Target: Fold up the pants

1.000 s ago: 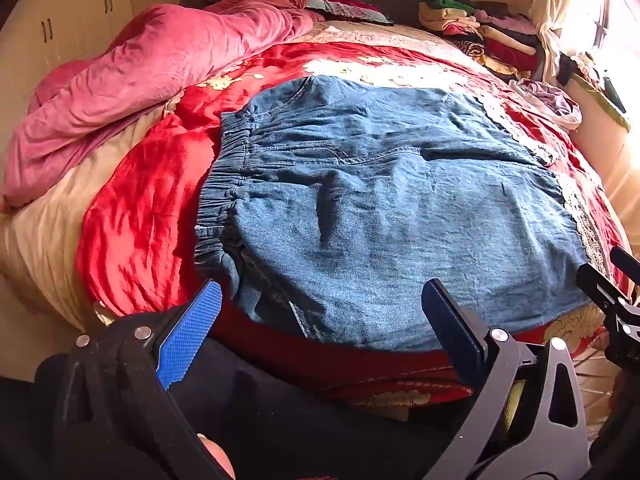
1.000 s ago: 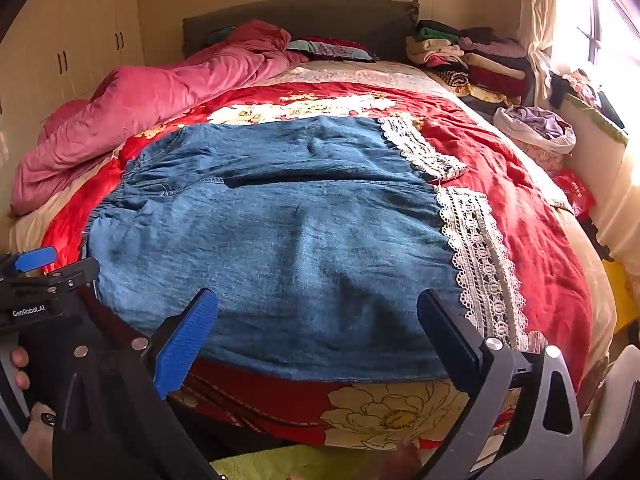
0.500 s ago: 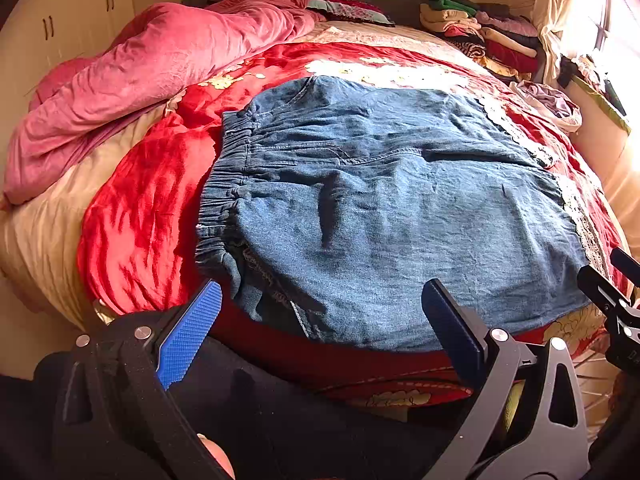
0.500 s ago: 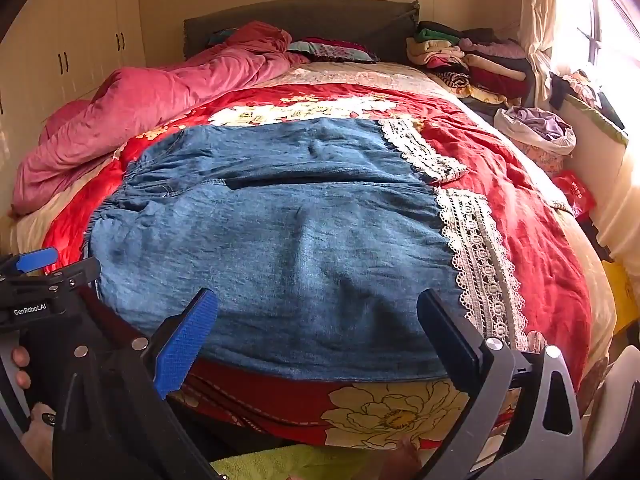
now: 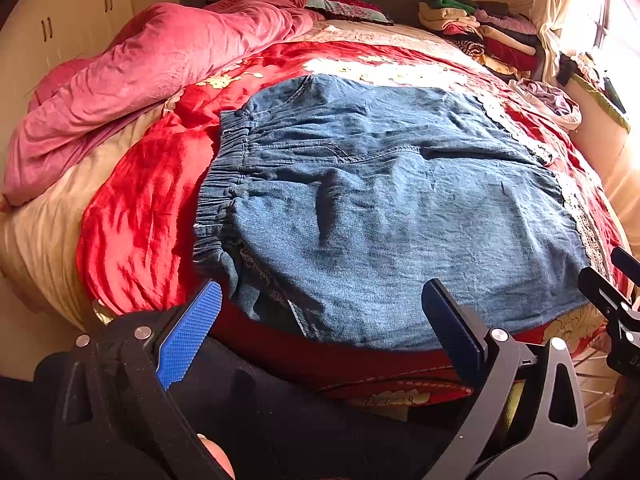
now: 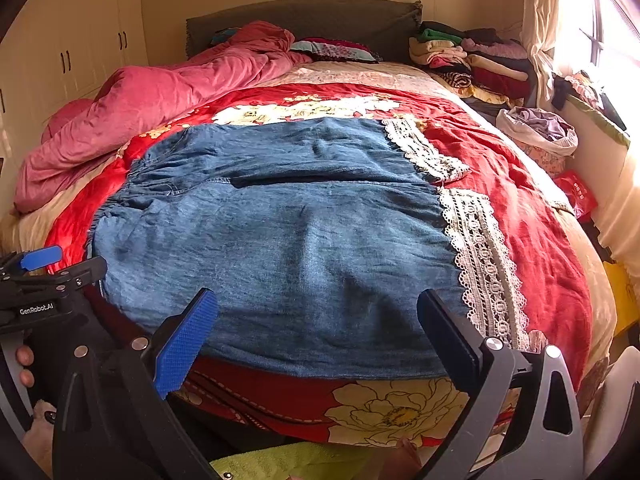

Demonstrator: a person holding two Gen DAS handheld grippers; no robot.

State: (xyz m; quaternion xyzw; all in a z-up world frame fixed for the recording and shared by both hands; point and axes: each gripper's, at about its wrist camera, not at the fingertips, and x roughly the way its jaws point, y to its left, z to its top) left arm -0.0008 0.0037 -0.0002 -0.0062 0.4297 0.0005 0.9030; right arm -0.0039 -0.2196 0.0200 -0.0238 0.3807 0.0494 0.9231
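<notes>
Blue denim pants (image 5: pixel 380 208) lie spread flat on a red flowered bedspread (image 5: pixel 140 208), with the elastic waistband to the left and white lace hems to the right. They also fill the right wrist view (image 6: pixel 288 232), lace hems (image 6: pixel 480 256) at the right. My left gripper (image 5: pixel 320 312) is open and empty, just short of the pants' near edge by the waistband corner. My right gripper (image 6: pixel 316 320) is open and empty over the near edge, closer to the hem side.
A crumpled pink duvet (image 5: pixel 152 64) lies along the bed's left side. Folded clothes (image 6: pixel 472 60) are stacked at the far right by the headboard. A bag of laundry (image 6: pixel 540 128) sits beside the bed on the right. Wardrobe doors (image 6: pixel 80 52) stand at the left.
Both views are nearly unchanged; the left gripper has drifted very slightly. Both grippers stay open and the pants have not moved.
</notes>
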